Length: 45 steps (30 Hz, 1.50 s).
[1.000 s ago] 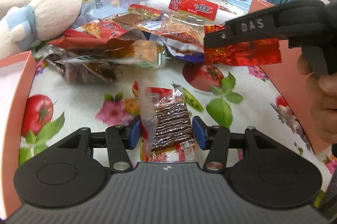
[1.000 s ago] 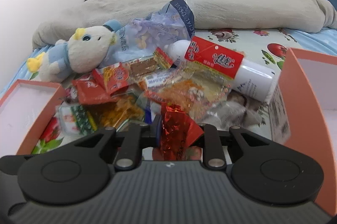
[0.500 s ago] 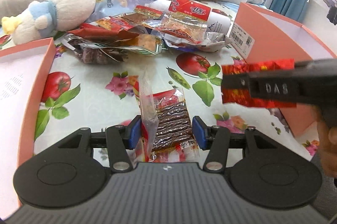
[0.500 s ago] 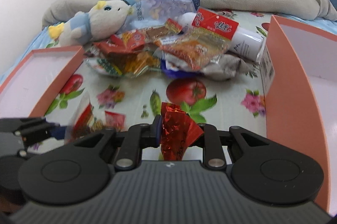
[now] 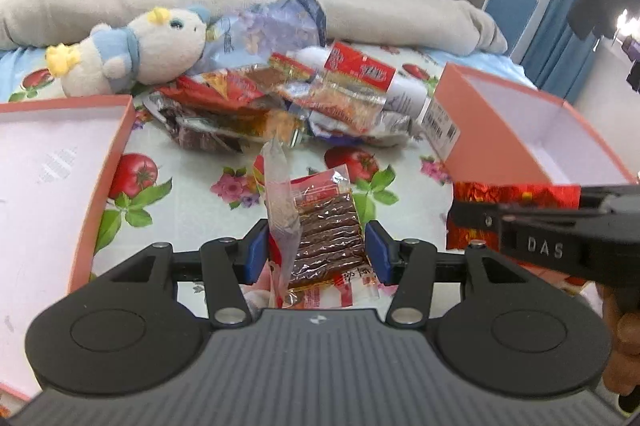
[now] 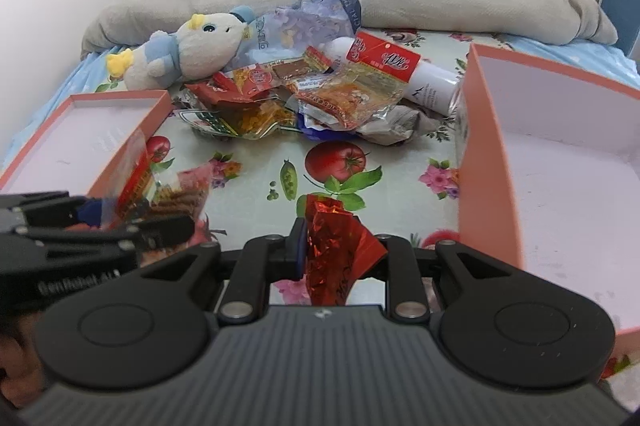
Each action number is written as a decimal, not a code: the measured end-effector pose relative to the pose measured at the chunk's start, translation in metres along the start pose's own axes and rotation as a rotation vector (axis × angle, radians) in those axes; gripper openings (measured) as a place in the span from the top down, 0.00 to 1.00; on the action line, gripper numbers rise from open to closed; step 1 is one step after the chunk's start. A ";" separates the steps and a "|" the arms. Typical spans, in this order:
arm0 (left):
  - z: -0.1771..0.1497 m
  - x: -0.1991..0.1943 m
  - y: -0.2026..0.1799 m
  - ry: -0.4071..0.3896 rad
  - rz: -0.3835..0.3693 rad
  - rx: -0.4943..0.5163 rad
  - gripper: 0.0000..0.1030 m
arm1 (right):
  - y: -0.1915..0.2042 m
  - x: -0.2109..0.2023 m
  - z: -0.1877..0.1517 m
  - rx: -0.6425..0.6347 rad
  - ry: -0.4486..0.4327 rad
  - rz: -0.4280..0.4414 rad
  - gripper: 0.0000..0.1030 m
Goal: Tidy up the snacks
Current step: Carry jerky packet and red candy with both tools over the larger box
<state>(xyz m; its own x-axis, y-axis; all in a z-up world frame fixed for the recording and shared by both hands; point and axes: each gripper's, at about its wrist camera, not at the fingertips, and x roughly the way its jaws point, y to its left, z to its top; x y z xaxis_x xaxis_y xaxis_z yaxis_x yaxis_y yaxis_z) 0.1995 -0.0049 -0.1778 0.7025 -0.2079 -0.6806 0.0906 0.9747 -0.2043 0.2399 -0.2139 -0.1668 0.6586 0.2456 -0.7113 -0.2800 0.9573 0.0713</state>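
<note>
Two snacks are mid-carry: the left gripper (image 5: pixel 316 250) clamps a brown snack packet (image 5: pixel 328 230), and the right gripper (image 6: pixel 340 254) pinches a red foil packet (image 6: pixel 332 246). Next, likely, each drops into an orange box, left (image 5: pixel 104 161) or right (image 6: pixel 484 161); beyond, the snack pile (image 6: pixel 304 97) waits.

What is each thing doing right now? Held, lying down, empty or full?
Left tongs: shut on the brown snack.
Brown snack: held, off the bed.
Right tongs: shut on the red foil snack.
Red foil snack: held, crumpled.
Left box: open, empty.
Right box: open, nothing seen inside.
Snack pile: heaped between the boxes.
Plush toy: lying on its side.
White bottle: lying down.
</note>
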 end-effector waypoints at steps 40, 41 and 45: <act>0.138 -0.038 -0.223 -0.240 -0.174 0.121 0.45 | -0.152 -0.133 0.087 0.071 -0.295 -0.117 0.76; 0.138 -0.028 -0.230 -0.224 -0.183 0.130 0.45 | -0.159 -0.130 0.085 0.080 -0.286 -0.127 0.76; 0.132 0.010 -0.252 -0.150 -0.202 0.153 0.45 | -0.193 -0.112 0.072 0.124 -0.225 -0.162 0.76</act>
<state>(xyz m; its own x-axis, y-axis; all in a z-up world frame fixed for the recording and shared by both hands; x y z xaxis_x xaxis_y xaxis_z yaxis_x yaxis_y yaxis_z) 0.2768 -0.2415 -0.0408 0.7551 -0.3954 -0.5229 0.3364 0.9183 -0.2087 0.2702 -0.4149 -0.0508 0.8296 0.1023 -0.5489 -0.0804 0.9947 0.0638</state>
